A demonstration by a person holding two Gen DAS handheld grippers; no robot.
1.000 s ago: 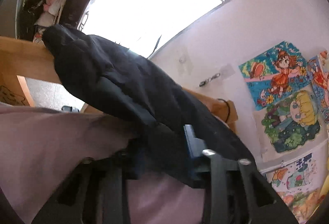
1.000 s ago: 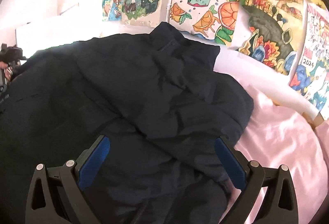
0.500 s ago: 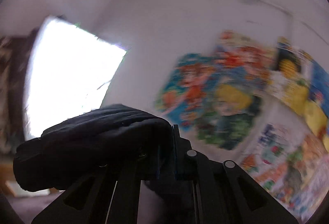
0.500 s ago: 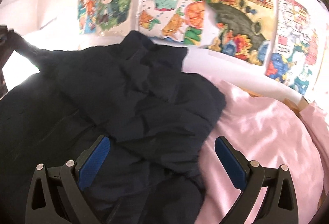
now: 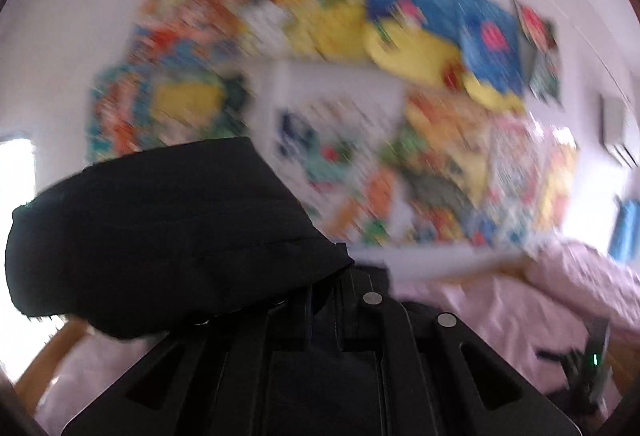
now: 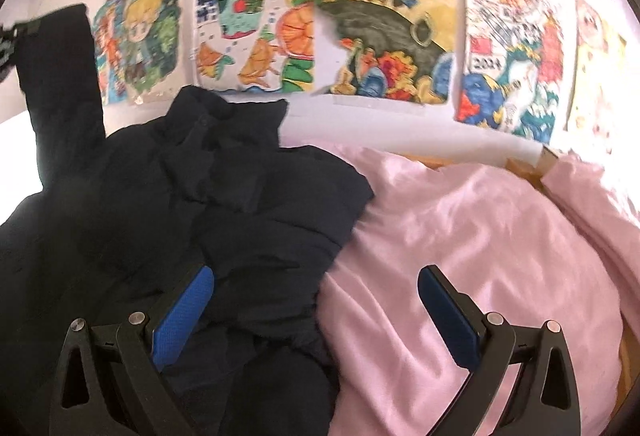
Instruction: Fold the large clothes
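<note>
In the right wrist view, the bulky dark navy padded jacket (image 6: 208, 204) lies heaped on the left part of the bed, one sleeve lifted up along the left edge of the frame toward a dark shape that is cut off there. The right tongs (image 6: 316, 312) stand wide open and hold nothing: the left blue pad hangs over the jacket's crumpled hem, the right blue pad over the smooth, glossy pink bed cover (image 6: 472, 236), so the garment's right edge falls between them. Whether the pads touch the cloth cannot be told. In the left wrist view, the left tongs (image 5: 320, 300) are closed on a fold of the same jacket (image 5: 160, 228); the matte fabric bunches into a rounded lump that drapes over their left side and hides the left finger and the pinch point. That view is heavily smeared, so the bright children's drawings taped to the white wall (image 5: 360, 96) read only as streaks of yellow, blue and orange there, while in the right wrist view they are sharper. A strip of pale wooden bed frame (image 6: 524, 164) shows between the pink cover and the wall.
</note>
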